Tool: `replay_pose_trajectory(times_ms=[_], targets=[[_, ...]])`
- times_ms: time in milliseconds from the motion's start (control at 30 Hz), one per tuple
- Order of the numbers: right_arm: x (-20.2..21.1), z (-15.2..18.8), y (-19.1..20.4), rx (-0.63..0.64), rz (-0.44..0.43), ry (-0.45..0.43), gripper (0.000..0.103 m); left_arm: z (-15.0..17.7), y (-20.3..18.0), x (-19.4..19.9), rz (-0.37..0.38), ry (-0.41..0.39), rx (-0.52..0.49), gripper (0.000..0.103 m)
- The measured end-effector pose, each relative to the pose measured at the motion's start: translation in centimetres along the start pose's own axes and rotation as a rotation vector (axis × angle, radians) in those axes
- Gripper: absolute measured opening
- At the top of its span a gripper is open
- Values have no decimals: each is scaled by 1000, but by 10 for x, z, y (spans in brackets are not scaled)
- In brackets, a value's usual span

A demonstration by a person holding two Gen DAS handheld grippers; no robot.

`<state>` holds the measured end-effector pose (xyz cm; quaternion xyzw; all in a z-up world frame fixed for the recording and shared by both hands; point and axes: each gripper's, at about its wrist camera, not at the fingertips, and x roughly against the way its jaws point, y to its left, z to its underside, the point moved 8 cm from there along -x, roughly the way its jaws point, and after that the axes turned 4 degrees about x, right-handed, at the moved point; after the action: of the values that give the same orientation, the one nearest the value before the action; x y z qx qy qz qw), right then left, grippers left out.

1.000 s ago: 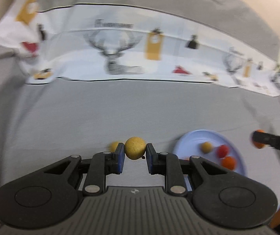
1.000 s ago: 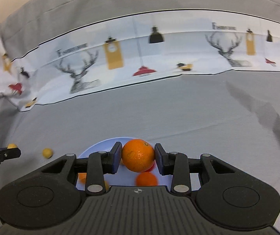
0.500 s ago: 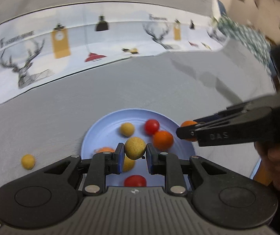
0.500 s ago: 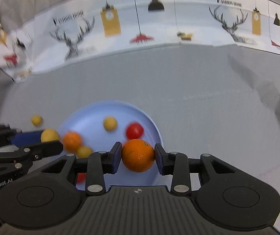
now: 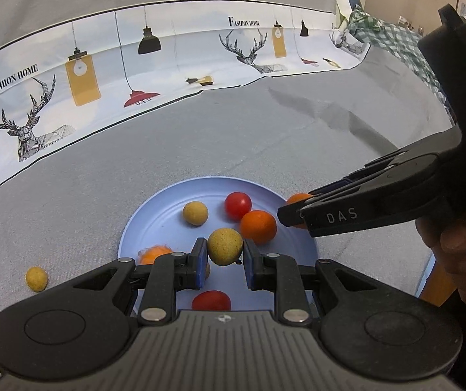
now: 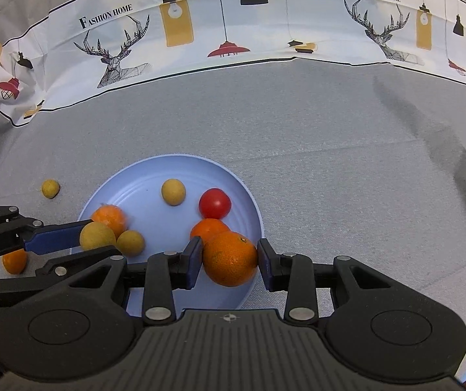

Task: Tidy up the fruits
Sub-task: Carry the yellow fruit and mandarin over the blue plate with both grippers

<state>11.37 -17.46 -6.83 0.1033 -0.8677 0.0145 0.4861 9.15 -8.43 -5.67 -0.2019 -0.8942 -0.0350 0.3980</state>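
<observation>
My left gripper is shut on a small yellow fruit and hangs over the near side of the light blue plate. In the plate lie a yellow fruit, a red tomato, an orange, another orange and a second tomato. My right gripper is shut on a larger orange above the plate's right rim. In the left wrist view the right gripper reaches in from the right. The left gripper enters the right wrist view from the left.
A loose yellow fruit lies on the grey cloth left of the plate, and a loose orange lies nearer, below the left gripper. A white printed cloth band runs along the back. A hand holds the right gripper.
The left gripper swung right from the bare cloth to over the plate, still holding the yellow fruit. The right gripper tipped downward over the plate with its orange.
</observation>
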Motion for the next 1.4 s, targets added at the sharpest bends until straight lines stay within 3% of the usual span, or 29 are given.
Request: replay_pose_trajectory(times_ms=[1400], targets=[[-3, 0, 7, 2, -29, 1, 38, 0, -1, 5, 5, -14, 8, 25]])
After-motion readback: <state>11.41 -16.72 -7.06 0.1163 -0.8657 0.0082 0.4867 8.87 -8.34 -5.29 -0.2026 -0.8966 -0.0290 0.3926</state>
